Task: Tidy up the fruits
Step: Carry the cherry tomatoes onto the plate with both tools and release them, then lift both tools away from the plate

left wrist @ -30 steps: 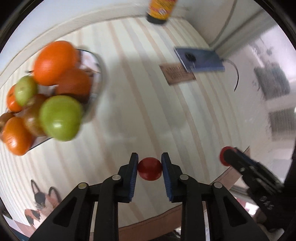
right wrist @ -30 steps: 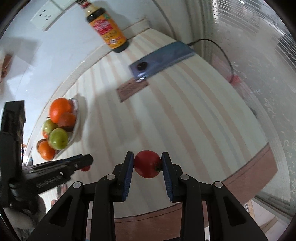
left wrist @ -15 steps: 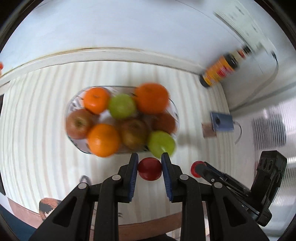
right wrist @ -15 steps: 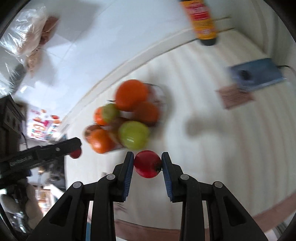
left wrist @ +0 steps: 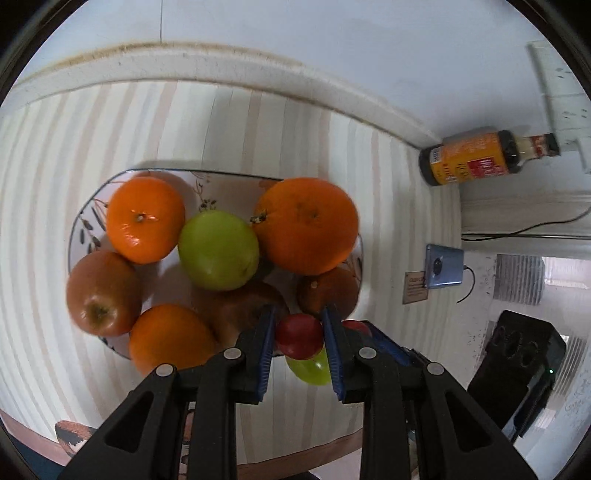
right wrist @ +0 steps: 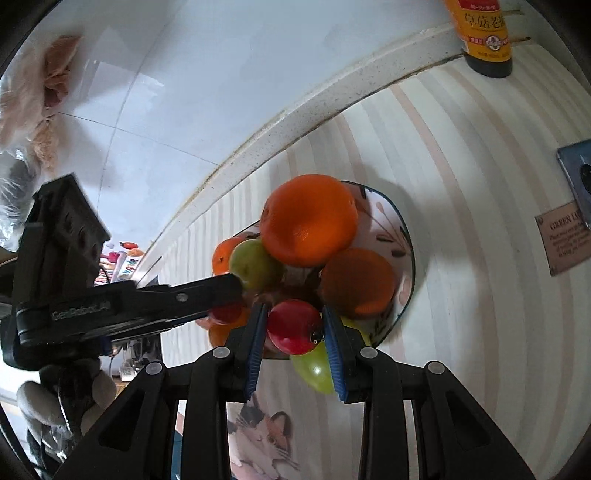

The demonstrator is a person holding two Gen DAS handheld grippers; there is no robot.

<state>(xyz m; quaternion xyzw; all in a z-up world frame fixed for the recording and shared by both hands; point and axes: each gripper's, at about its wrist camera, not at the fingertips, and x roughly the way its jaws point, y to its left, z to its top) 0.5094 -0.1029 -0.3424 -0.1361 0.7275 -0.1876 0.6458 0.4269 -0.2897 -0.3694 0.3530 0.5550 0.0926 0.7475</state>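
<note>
A patterned bowl is piled with oranges, green apples and brown-red apples; a large orange lies on top. My left gripper is shut on a small red fruit just above the bowl's near edge. My right gripper is shut on a larger red fruit over the same side, above a green apple. The two grippers are close together: the left gripper reaches in from the left in the right wrist view, with its fingertips beside the pile.
A dark sauce bottle stands by the wall ledge. To the right of the bowl lie a blue phone with a cable and a small brown plaque. A cat picture lies near the table's front edge.
Both grippers have swung over the striped table to the bowl and now hang at its near side. Each has kept its red fruit clamped.
</note>
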